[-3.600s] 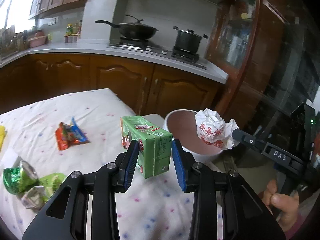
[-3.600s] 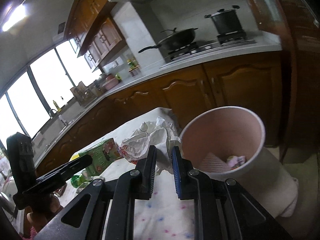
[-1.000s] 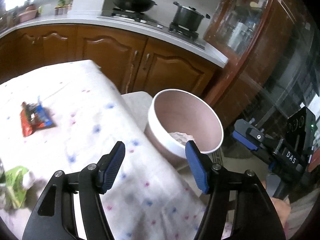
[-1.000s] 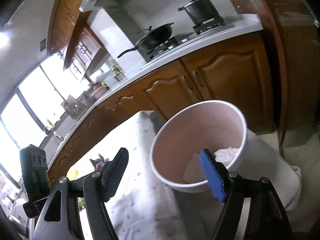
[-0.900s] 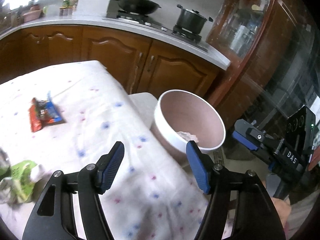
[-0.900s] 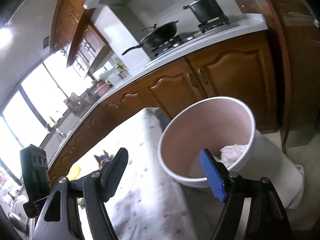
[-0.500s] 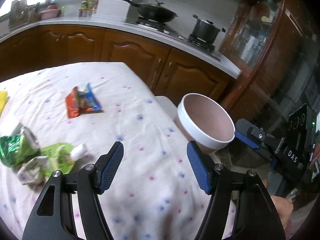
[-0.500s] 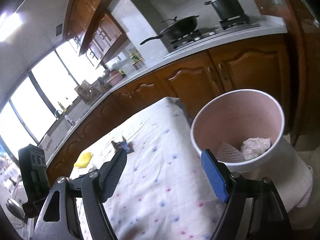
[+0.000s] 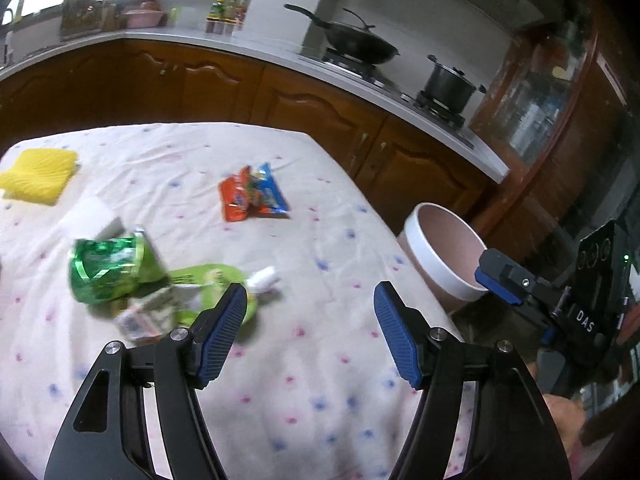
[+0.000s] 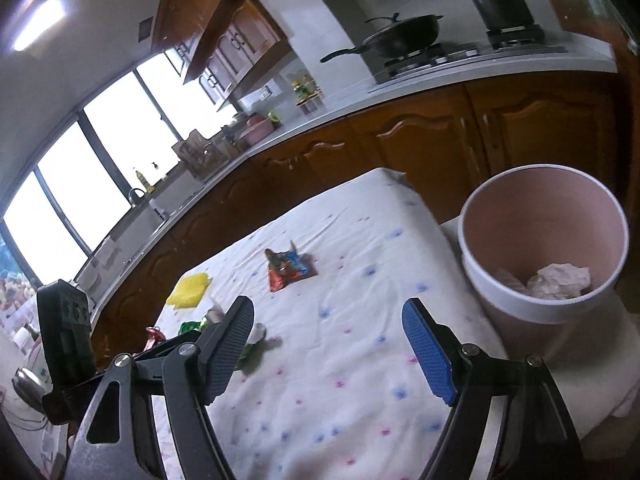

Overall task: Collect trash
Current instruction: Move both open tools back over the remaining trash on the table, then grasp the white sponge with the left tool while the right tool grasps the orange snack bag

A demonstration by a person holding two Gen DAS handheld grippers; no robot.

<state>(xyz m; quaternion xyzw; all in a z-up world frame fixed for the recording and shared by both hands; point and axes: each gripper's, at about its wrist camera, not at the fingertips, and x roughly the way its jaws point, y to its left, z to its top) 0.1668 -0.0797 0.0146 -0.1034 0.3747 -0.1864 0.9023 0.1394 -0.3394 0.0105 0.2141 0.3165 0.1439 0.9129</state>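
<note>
Both tongs, left tongs [image 9: 308, 332] and right tongs [image 10: 328, 350], are wide open and empty. The green wrappers [image 9: 116, 268] lie just past the left tongs, mid-table [image 9: 320, 400].

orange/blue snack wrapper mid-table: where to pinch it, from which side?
Judging by its pose, the orange and blue snack wrapper lies flat on the tablecloth, apart from the green litter, so come from above. Pinch across the crinkled middle seam where orange meets blue, which looks slightly raised; the flat edges give the pads little to catch. Either open, empty gripper could try, left gripper or right gripper.
</note>
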